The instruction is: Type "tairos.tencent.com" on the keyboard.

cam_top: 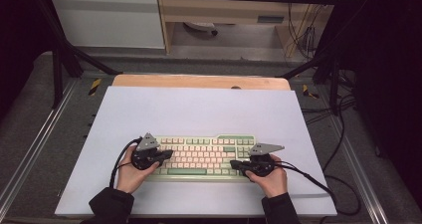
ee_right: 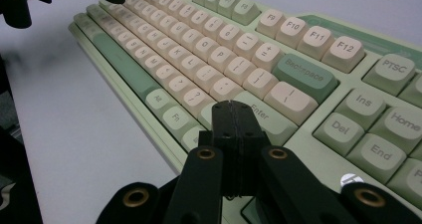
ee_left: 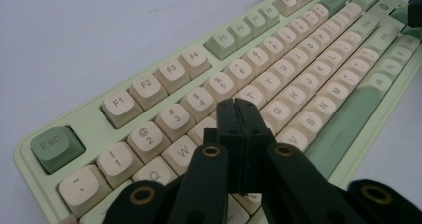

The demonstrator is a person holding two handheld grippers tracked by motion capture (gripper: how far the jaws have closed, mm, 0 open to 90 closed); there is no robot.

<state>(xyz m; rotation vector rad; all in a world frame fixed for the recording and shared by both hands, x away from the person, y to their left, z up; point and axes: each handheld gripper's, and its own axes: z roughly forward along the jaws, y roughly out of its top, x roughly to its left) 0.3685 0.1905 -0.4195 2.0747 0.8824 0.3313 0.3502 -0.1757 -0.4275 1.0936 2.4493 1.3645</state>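
A white sheet covers most of the wooden tabletop, and on its near half lies a pale green mechanical keyboard with cream keycaps, its long axis running left to right across the person's front. The person's hands come in at either end of it, one gripper each. The left gripper sits over the keyboard's left end with its jaws pressed together on nothing; in the left gripper view their joined tip hangs just above the letter keys near R and T, pointing along the rows toward the far end. The right gripper is likewise closed and empty, and in the right gripper view its tip hovers just over the Enter key, below Backspace. Whether either tip touches a keycap cannot be told. Each closed tip is already above its own half of the board, so a keypress would likely need only a short dip downward.
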